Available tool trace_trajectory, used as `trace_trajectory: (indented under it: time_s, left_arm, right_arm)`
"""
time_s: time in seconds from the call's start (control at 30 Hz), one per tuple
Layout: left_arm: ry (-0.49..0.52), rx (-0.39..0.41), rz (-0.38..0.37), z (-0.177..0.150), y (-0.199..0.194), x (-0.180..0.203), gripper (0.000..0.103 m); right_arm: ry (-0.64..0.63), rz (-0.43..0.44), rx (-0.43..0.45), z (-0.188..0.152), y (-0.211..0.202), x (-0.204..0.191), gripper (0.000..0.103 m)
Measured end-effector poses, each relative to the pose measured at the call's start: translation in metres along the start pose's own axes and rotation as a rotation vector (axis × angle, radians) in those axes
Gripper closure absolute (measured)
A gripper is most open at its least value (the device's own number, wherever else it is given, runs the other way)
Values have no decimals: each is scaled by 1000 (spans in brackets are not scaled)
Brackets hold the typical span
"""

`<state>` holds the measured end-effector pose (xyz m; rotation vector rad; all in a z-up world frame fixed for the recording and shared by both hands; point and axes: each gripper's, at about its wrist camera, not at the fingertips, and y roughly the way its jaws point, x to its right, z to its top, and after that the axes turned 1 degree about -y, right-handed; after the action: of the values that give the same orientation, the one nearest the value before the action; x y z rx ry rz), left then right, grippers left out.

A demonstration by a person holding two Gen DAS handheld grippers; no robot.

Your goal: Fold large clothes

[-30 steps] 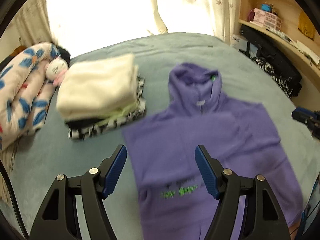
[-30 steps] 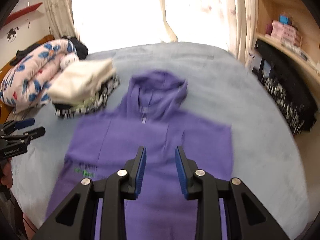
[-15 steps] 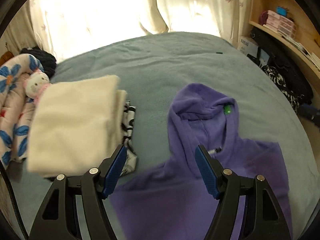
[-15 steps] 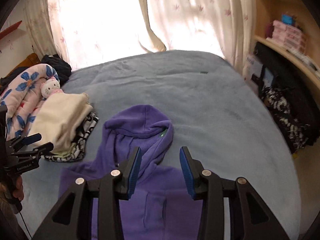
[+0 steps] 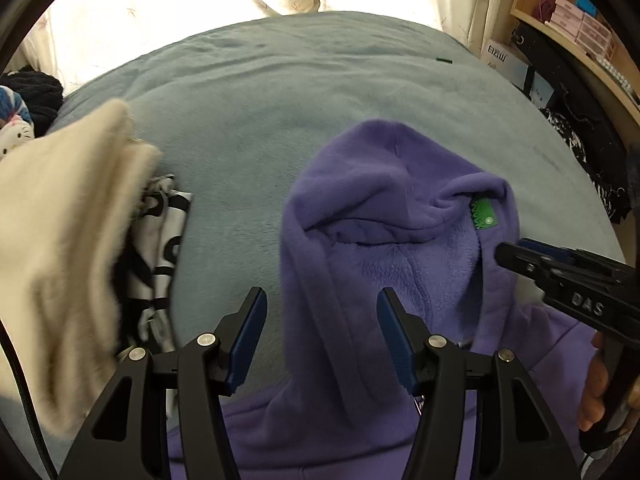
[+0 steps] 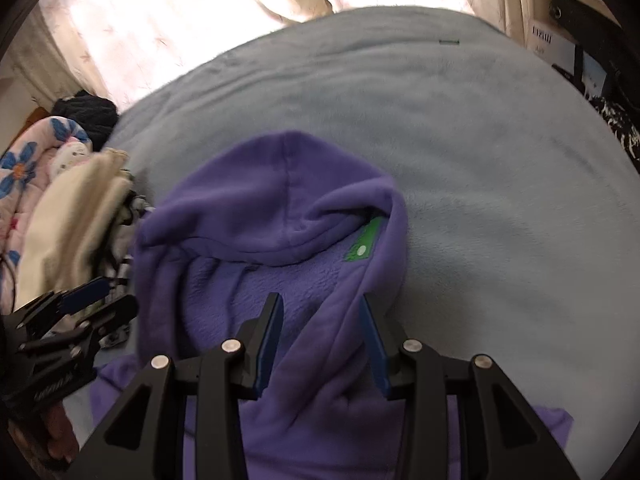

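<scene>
The purple fleece hoodie [image 5: 384, 248] lies flat on the grey-blue bed [image 5: 280, 92], its long axis running toward the window with the hood farthest. A stack of folded clothes topped by a cream garment [image 5: 60, 248] lies left. The left gripper [image 5: 320, 332], its jaws just narrowing, and the right gripper [image 6: 320, 340] both gape, straddling the hood's edges without pinching.

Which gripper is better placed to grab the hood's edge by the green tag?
Right. The right gripper already straddles the purple hoodie's hood edge just below the green tag; the left gripper straddles the opposite edge.

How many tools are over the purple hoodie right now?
2: the left tool straddles the hood's left edge of the purple hoodie; the right tool straddles its right edge.
</scene>
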<state>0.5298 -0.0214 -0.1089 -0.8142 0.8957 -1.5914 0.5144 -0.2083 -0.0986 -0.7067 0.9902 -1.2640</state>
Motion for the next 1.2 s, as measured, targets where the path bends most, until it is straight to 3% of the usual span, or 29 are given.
trace_trajectory:
  time_s: [0.23, 0.4, 0.73, 0.83, 0.87, 0.9, 1.07, 1.2]
  left_arm:
    - [-41, -31, -26, -1, 28, -4, 47]
    - [-62, -29, -54, -3, 31, -9, 47]
    - [-61, -8, -65, -6, 23, -18, 47]
    - [-63, -8, -71, -6, 20, -22, 47]
    - [-63, -9, -72, -6, 20, -23, 47]
    - [-64, -9, -73, -6, 19, -24, 47]
    - [-76, 2, -107, -4, 14, -28, 47]
    - [-70, 10, -123, -2, 9, -32, 47]
  right_arm:
    - [33, -22, -44, 12, 25, 7, 64]
    - [-11, -56, 46, 12, -3, -6, 64]
    - [-83, -217, -84, 3, 56, -15, 63]
    - [-138, -262, -49, -4, 52, -18, 77]
    - [-139, -254, -40, -5, 48, -17, 87]
    - [-133, -233, -21, -5, 39, -14, 90]
    - [-175, -53, 109, -12, -22, -5, 91]
    - [-267, 58, 89, -29, -48, 6, 91]
